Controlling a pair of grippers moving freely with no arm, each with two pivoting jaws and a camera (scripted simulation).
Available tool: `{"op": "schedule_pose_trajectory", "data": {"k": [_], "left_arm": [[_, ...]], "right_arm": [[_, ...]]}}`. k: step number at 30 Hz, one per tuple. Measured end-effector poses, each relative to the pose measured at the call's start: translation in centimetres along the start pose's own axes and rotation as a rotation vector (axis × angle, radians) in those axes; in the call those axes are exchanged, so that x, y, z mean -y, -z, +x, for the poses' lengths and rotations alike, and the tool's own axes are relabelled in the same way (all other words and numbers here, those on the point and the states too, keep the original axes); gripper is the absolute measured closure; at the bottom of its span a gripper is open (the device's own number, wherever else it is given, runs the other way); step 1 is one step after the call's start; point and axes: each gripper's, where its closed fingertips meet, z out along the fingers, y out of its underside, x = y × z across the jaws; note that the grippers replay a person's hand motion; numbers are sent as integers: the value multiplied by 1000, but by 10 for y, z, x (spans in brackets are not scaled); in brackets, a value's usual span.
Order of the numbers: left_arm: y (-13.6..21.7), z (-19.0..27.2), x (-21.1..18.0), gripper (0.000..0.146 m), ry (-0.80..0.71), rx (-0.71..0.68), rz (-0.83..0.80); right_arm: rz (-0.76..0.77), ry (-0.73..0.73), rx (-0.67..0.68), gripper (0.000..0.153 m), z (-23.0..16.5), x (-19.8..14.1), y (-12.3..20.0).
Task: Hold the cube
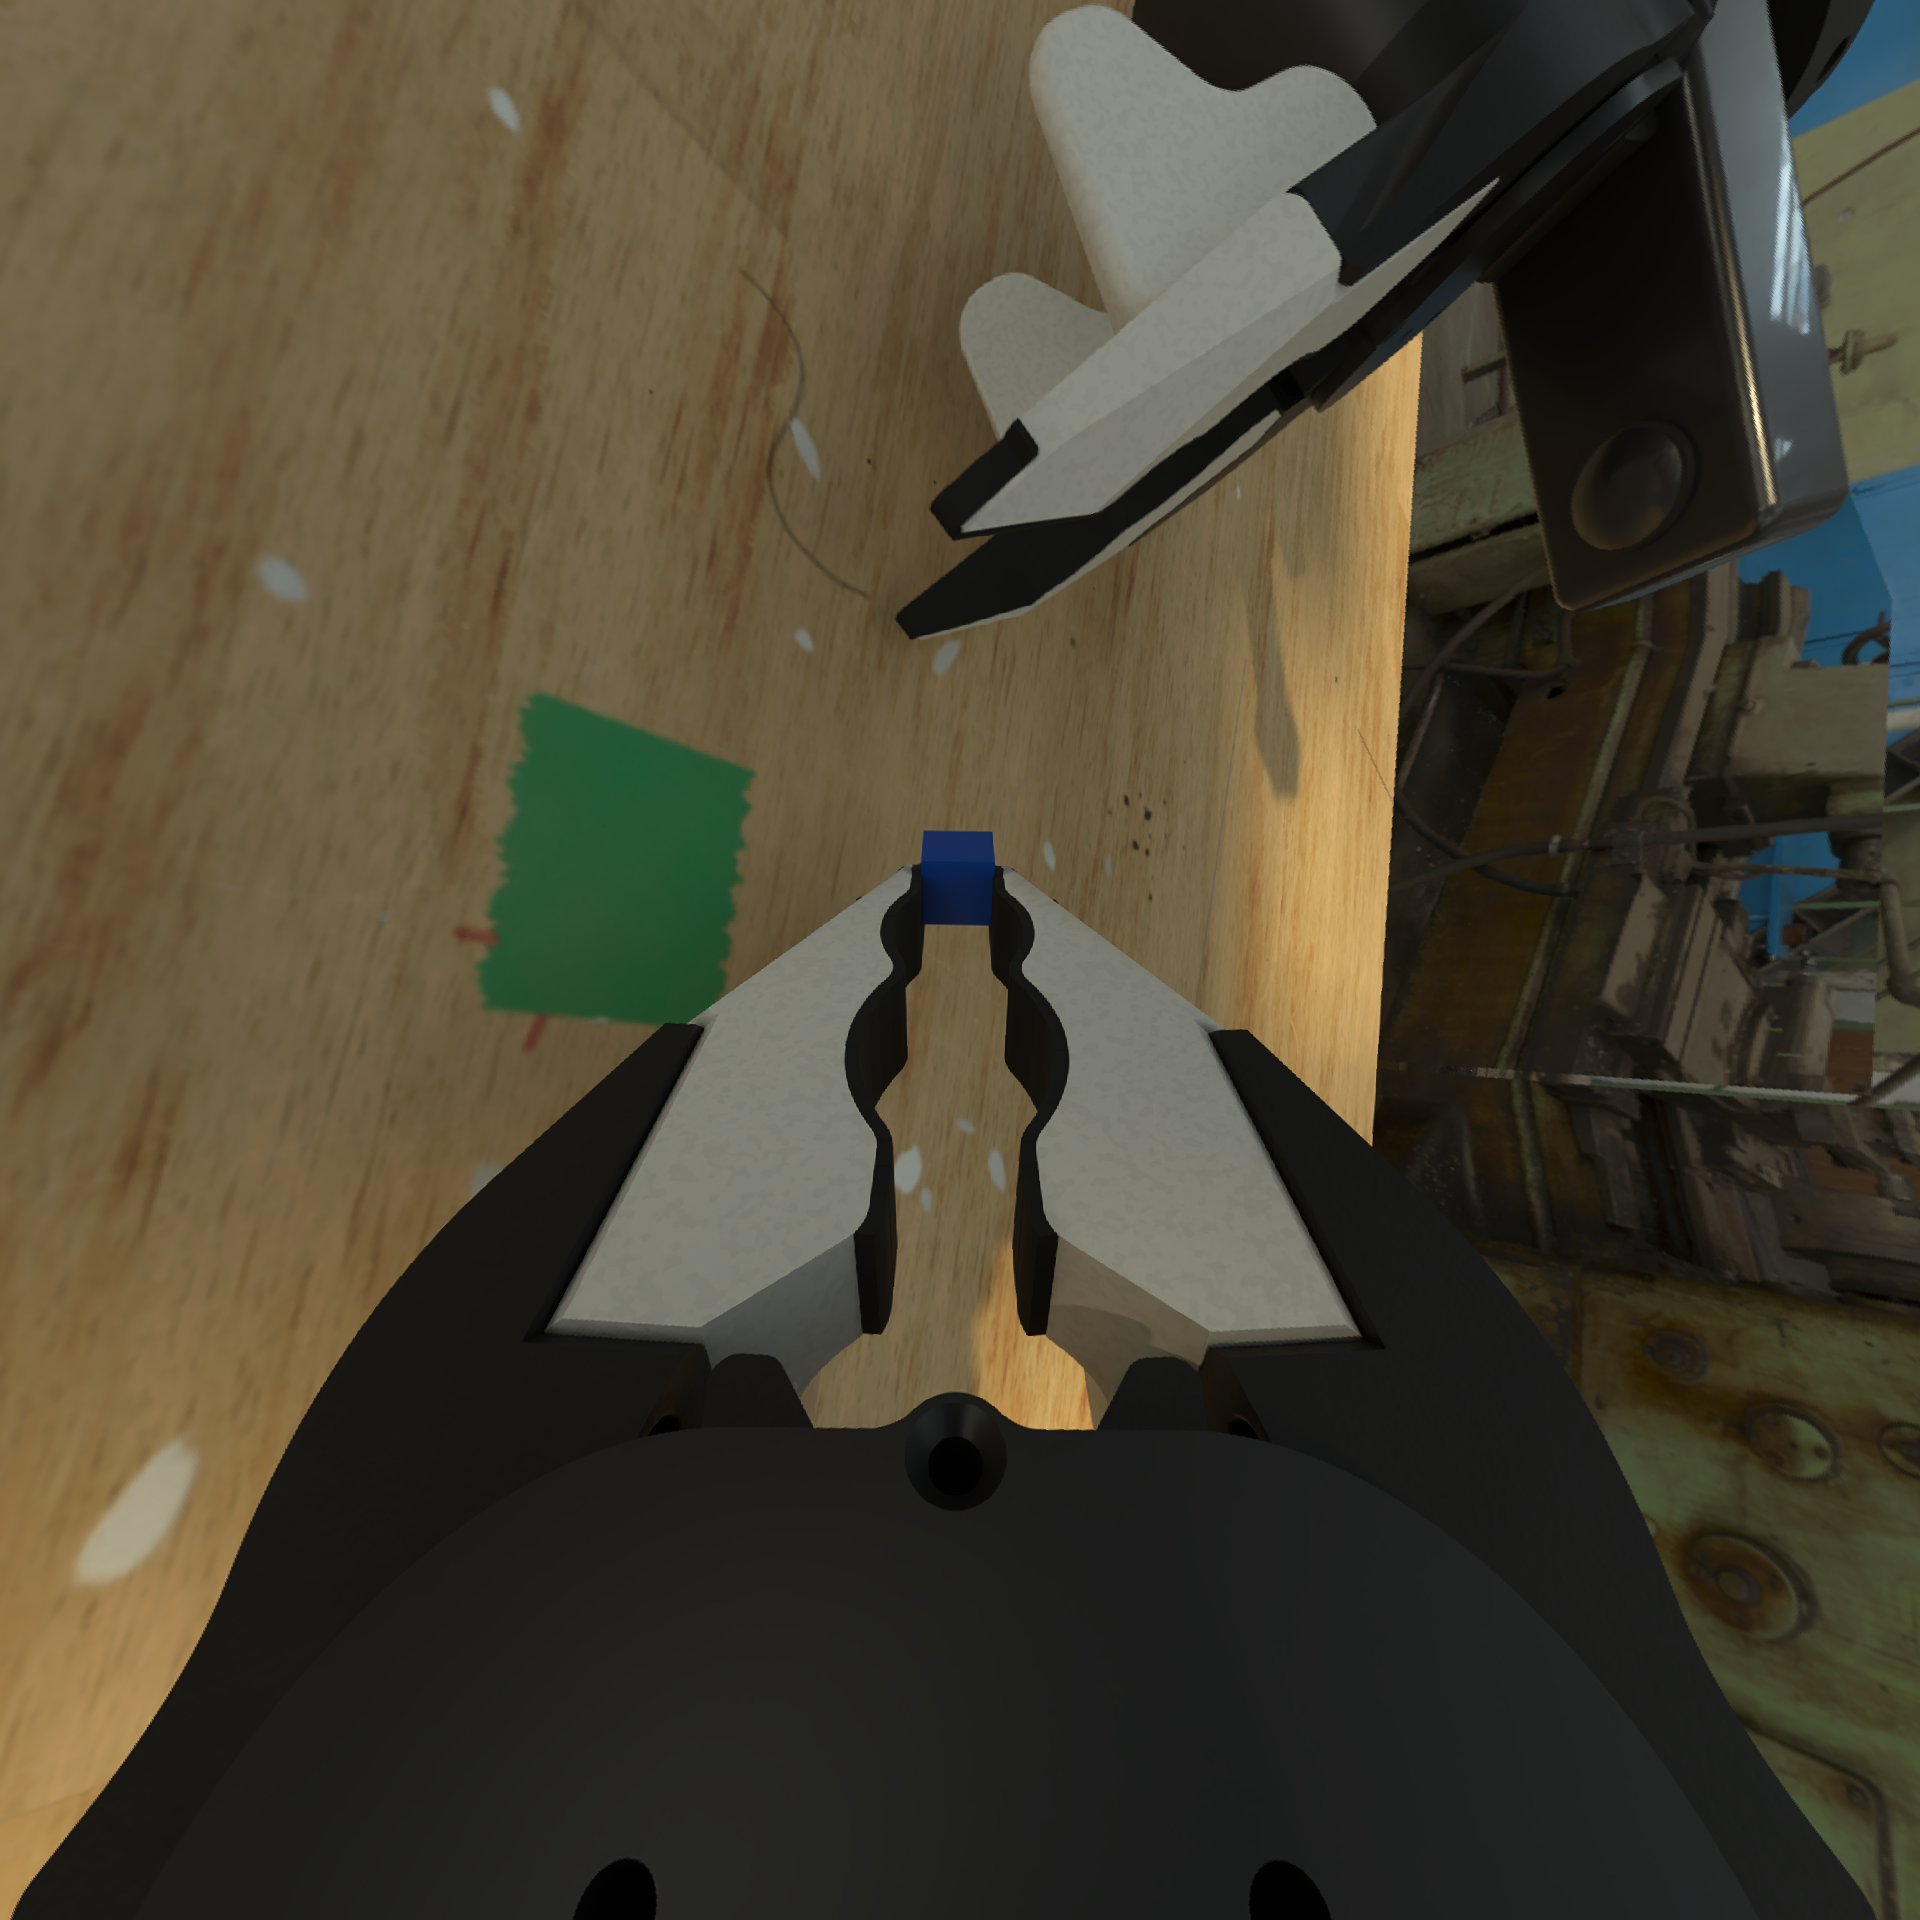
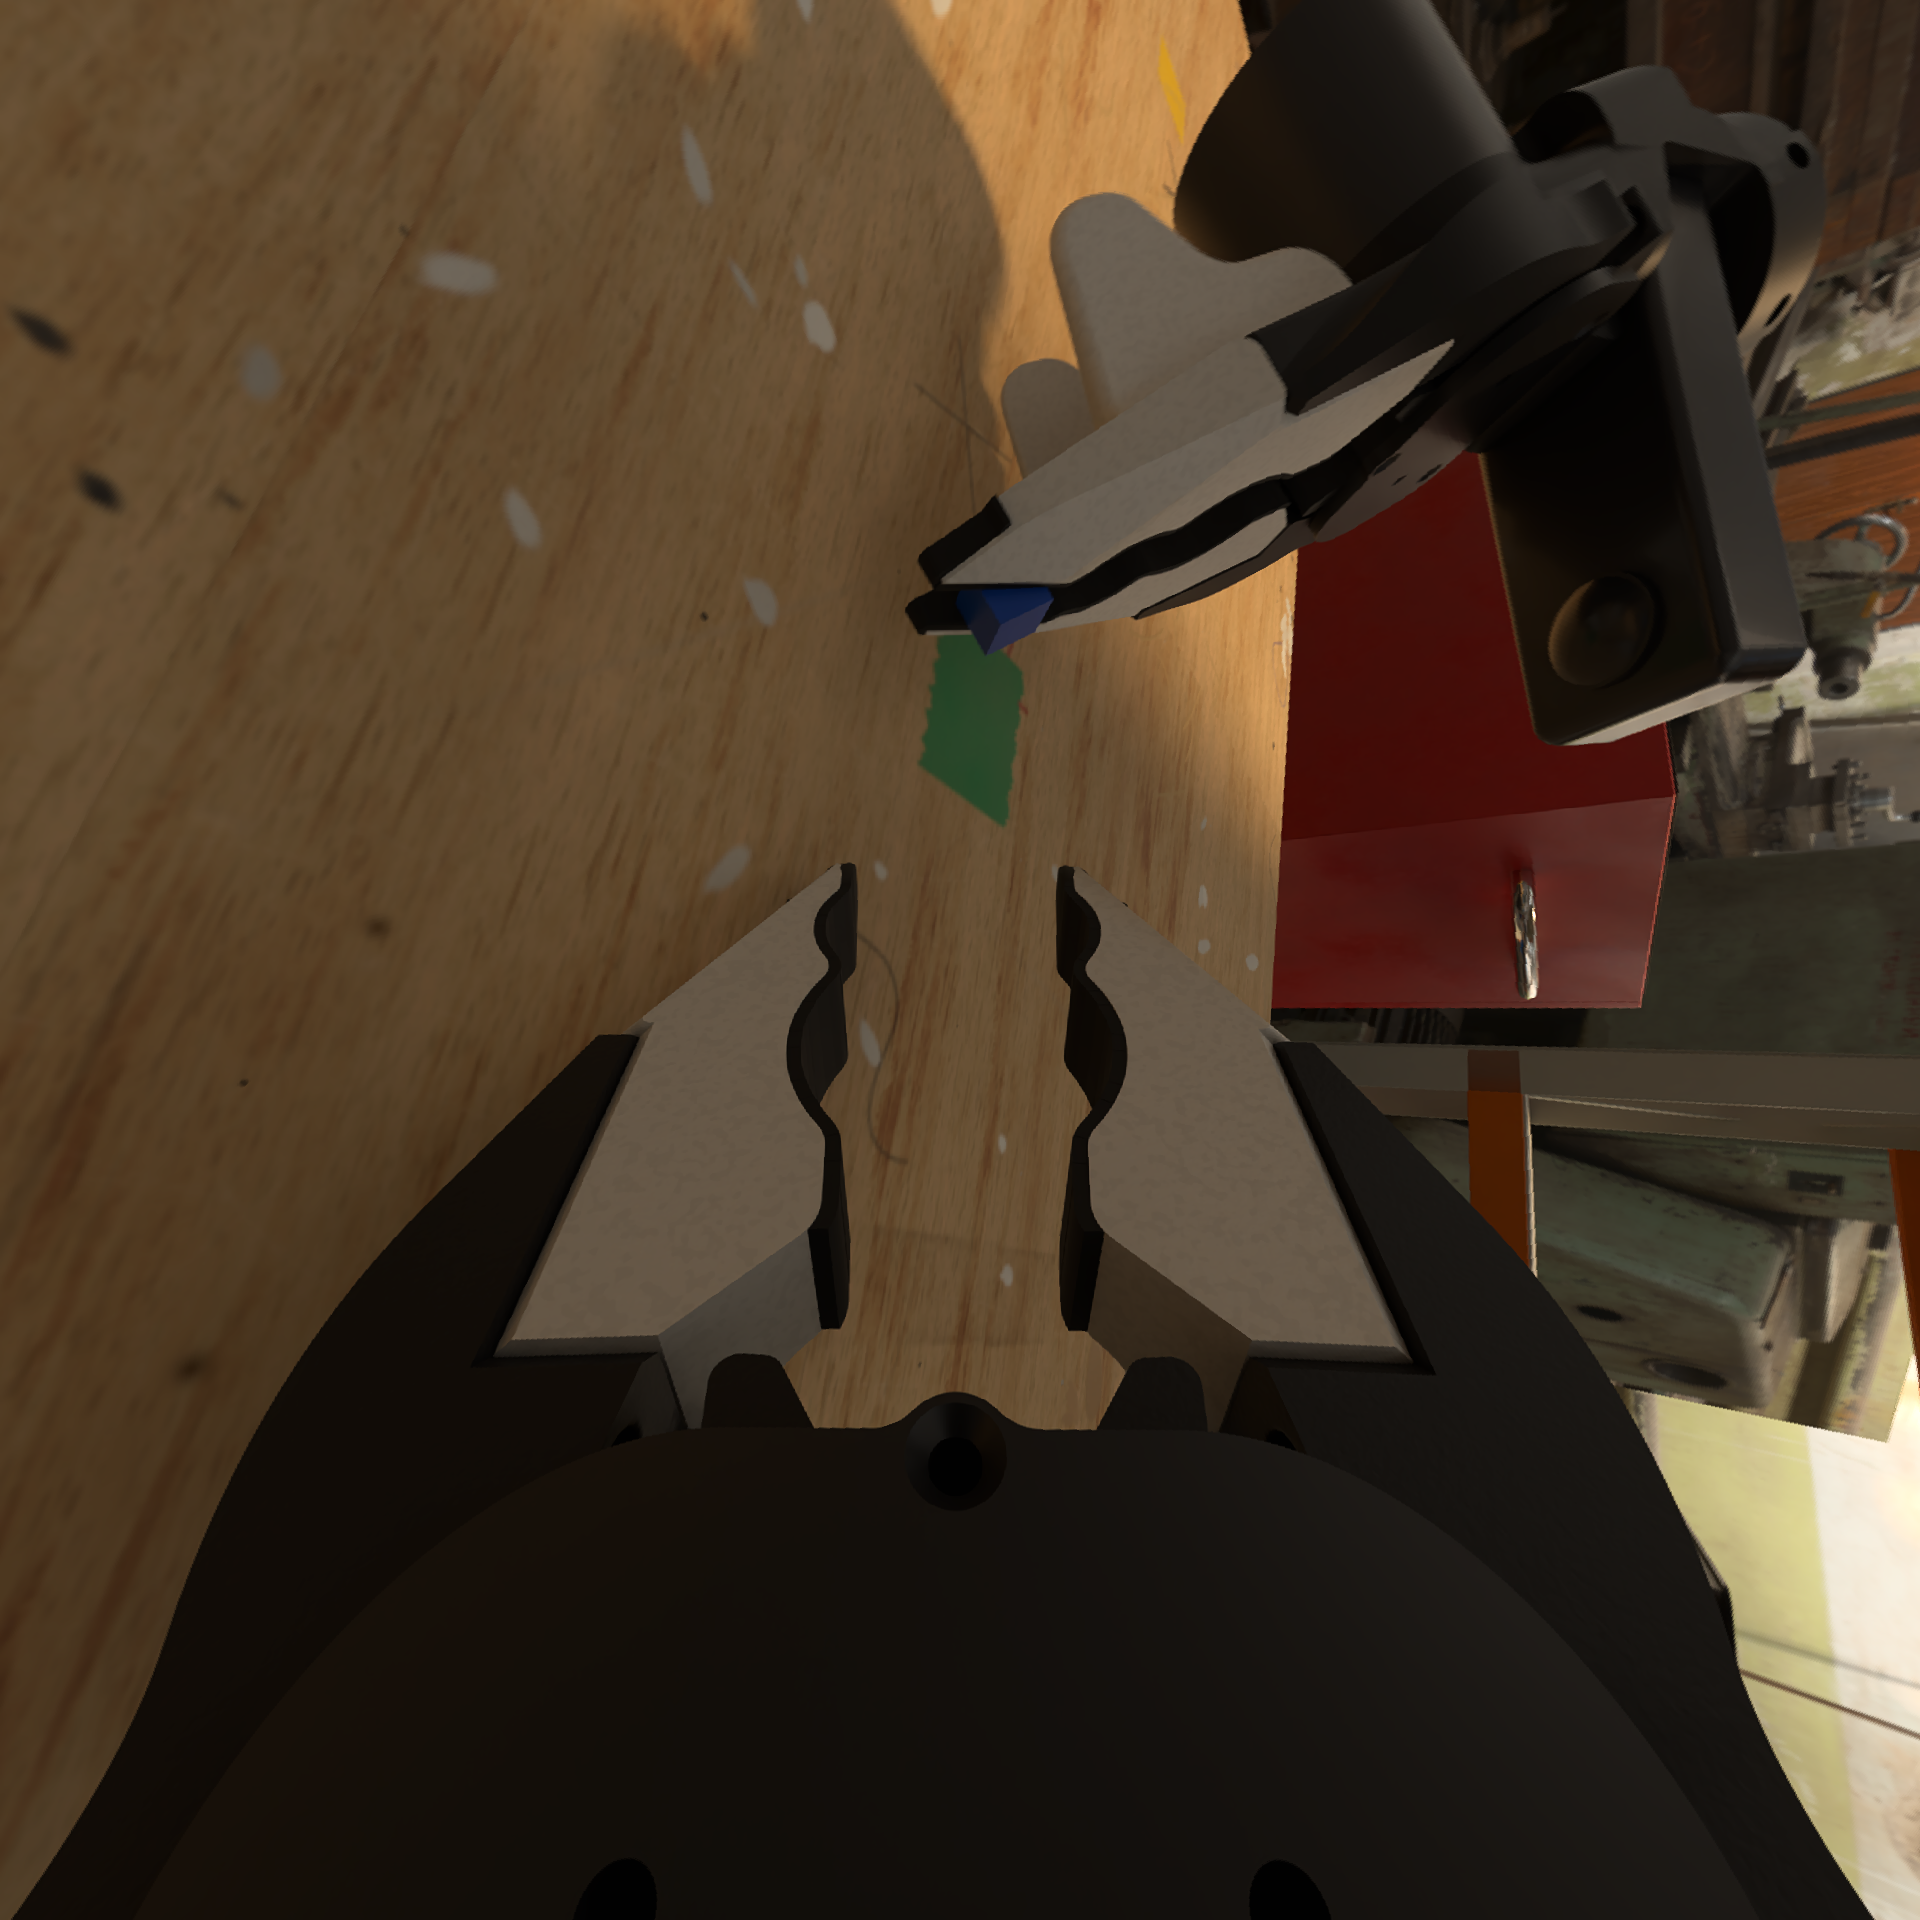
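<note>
A small blue cube [image 1: 957, 878] sits pinched between the tips of my left gripper [image 1: 957, 883], which is shut on it and holds it above the wooden table [image 1: 312, 520]. The right wrist view shows the same cube [image 2: 1000, 615] in the left gripper's tips [image 2: 940, 603], above a green patch [image 2: 971, 732]. My right gripper [image 2: 956, 878] is open and empty, its jaws apart over bare wood. It shows in the left wrist view [image 1: 935, 566] at the upper right, beyond the cube and apart from it.
A flat green patch [image 1: 618, 868] lies on the table left of the cube. The table edge [image 1: 1397, 727] runs along the right. A red box with a metal handle [image 2: 1455, 831] stands beyond that edge. Rusty machinery [image 1: 1662, 935] fills the background.
</note>
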Motion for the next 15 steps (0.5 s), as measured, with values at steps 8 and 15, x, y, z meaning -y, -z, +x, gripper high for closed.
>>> {"op": "schedule_pose_trajectory", "data": {"k": [8, 15], "left_arm": [[5, -3, 0, 135, -1, -33, 30], [2, -2, 1, 135, -97, -39, -36]], "right_arm": [[132, -133, 9, 123, -1, 21, 3], [163, -198, 57, 123, 0, 19, 6]]}}
